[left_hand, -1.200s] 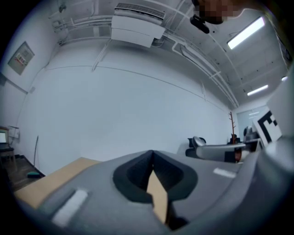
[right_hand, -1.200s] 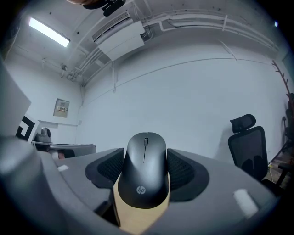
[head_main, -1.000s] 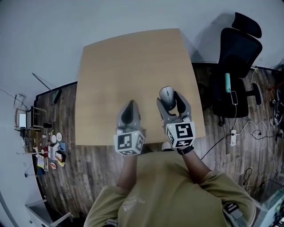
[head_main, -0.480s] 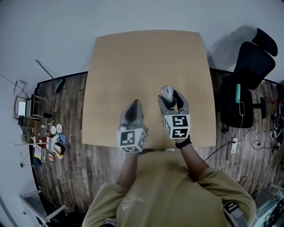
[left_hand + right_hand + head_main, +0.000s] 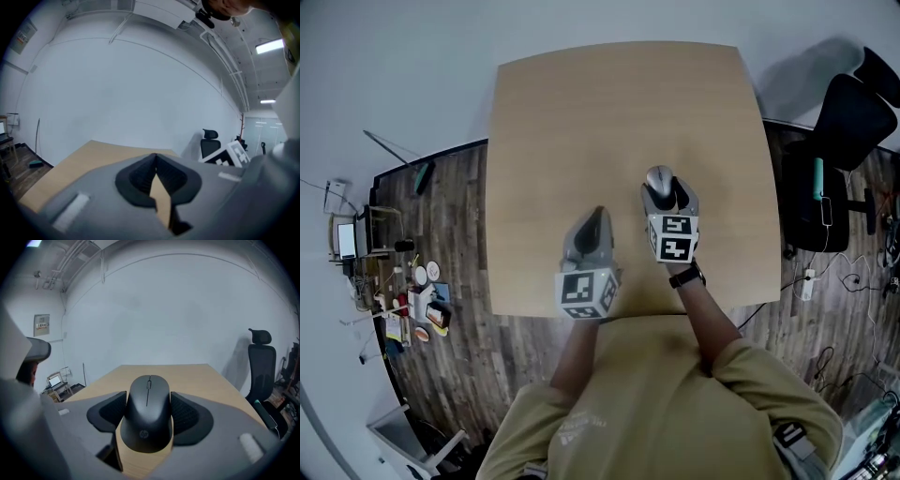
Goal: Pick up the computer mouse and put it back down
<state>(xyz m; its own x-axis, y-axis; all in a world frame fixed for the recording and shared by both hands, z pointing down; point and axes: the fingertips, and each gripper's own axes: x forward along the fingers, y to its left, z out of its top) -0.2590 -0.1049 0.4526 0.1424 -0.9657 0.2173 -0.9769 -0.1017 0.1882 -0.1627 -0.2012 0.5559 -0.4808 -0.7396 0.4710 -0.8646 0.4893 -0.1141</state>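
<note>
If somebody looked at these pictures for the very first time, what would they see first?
Probably the black computer mouse, gripped between the jaws of the right gripper over the near right part of the big wooden table. Next comes the left gripper beside it, shut and empty, and then the black office chair on the floor to the table's right.

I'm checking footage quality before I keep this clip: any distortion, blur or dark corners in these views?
Head view: strong fisheye, the table edges bow. Left gripper view: dark corners, foreground soft, a bright ceiling light. Right gripper view: dark corners, the computer mouse crisp, the office chair casts a soft wall shadow.
</note>
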